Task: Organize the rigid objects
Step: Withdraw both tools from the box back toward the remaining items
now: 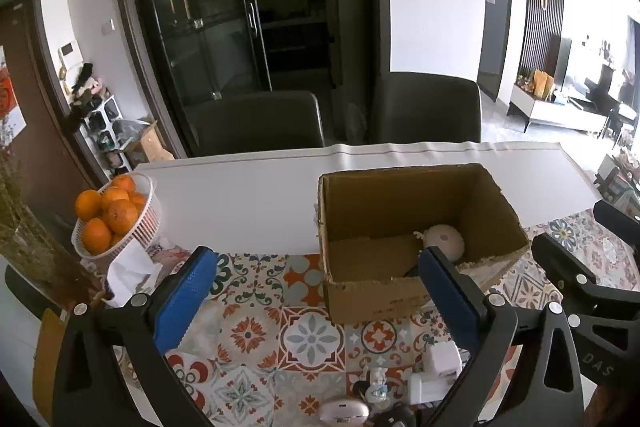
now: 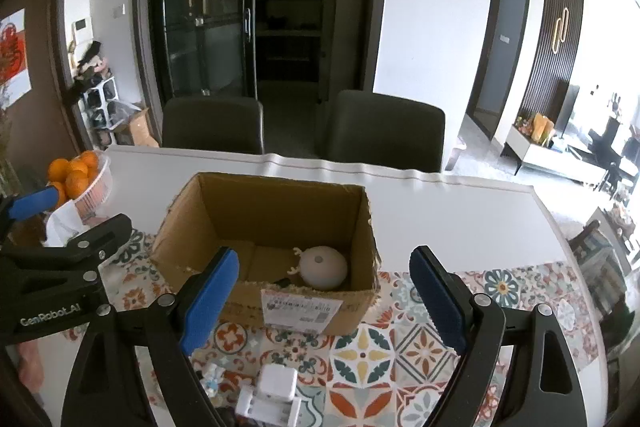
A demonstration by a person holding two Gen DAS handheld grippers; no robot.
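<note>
An open cardboard box (image 1: 376,293) (image 2: 192,239) stands on the patterned tablecloth. Inside it lies a round beige object with small antlers (image 1: 444,241) (image 2: 322,265). Both grippers are open and empty, held above the cloth in front of the box: left gripper (image 1: 320,291), right gripper (image 2: 324,291). Below them lie a white charger block (image 1: 440,357) (image 2: 277,383), a white rectangular device (image 1: 426,385) (image 2: 264,409), a small figurine (image 1: 378,385) (image 2: 212,377) and a white rounded object (image 1: 344,413).
A white basket of oranges (image 1: 114,219) (image 2: 78,179) stands at the left, with crumpled white paper (image 1: 130,273) beside it. A dried-plant vase (image 1: 24,227) is at far left. Two dark chairs (image 1: 260,123) (image 2: 384,129) stand behind the table's far edge.
</note>
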